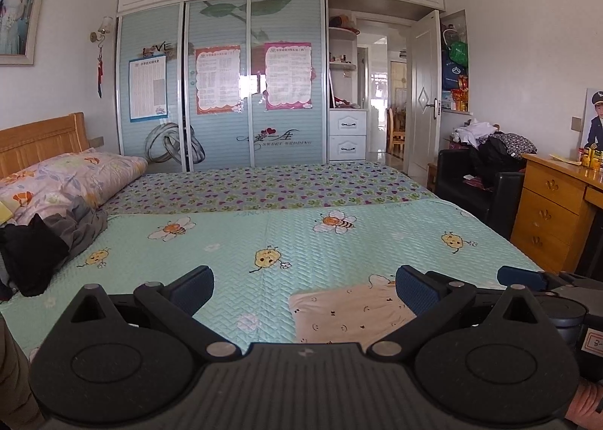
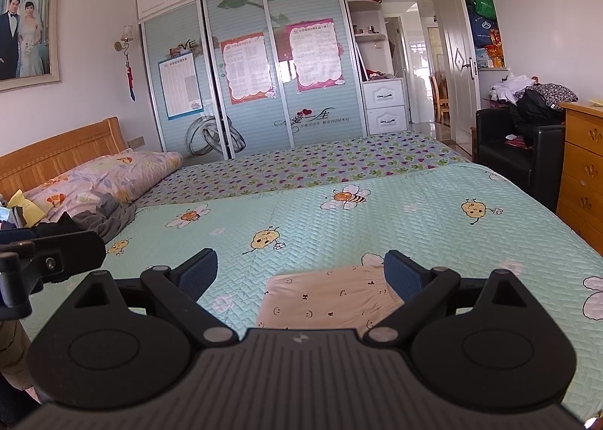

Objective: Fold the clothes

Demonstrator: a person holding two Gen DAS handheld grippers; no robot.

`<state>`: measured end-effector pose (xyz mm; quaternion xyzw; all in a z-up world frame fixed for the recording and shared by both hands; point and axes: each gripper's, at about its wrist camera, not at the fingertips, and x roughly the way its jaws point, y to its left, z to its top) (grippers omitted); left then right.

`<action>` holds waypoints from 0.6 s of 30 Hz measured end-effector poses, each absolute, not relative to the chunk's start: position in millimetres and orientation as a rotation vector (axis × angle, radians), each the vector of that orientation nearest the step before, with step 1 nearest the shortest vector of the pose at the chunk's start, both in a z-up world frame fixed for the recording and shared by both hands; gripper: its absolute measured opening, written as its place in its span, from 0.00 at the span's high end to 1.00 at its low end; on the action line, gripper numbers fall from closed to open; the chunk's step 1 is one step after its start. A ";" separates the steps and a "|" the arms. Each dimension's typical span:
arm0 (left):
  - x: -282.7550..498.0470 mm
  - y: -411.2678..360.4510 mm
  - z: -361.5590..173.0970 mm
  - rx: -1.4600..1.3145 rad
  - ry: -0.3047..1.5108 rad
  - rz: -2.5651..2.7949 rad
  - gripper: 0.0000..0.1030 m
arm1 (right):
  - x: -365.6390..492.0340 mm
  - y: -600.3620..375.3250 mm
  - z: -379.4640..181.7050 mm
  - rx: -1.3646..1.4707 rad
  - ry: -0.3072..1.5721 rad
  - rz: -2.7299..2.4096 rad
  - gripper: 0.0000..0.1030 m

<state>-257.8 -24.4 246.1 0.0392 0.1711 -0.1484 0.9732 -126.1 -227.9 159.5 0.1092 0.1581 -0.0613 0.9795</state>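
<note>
We hold both tools above the near edge of the bed (image 1: 339, 241), and neither has anything in it. The left gripper (image 1: 305, 288) has its blue pads spread wide apart over the bee-print quilt, and the right gripper (image 2: 301, 271) is spread just as wide, empty as well.

The piece nearest us is the pale pink garment (image 2: 331, 298), printed with tiny smiley faces, lying flat on the quilt as a neat rectangle just ahead of the right gripper and showing between its fingers. In the left view the same pale pink garment (image 1: 346, 313) sits to the right of centre, partly under that gripper's right finger. It looks already folded (we judge this from its straight edges, not from anything else).

We expect it to be light, thin and limp, so it should sag and slide open if lifted by one point. The safest hold is probably a pinch through all layers at two corners of the same edge, one per tool.

Near the pillow (image 2: 113, 173) lies a crumpled heap of dark clothes (image 1: 56, 237), grey and black, well apart from the pink piece. That heap looks soft, bulkier and tangled; we would want to find a hem or collar before pulling.
</note>
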 end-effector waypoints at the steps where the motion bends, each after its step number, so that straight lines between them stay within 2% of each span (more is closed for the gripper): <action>1: -257.8 -24.1 246.5 0.078 0.345 -0.299 0.01 | -126.0 -227.8 159.5 0.220 0.319 -0.123 0.08; 18: -260.2 -25.3 246.8 0.083 0.340 -0.303 0.01 | -127.1 -228.1 156.9 0.225 0.324 -0.117 0.07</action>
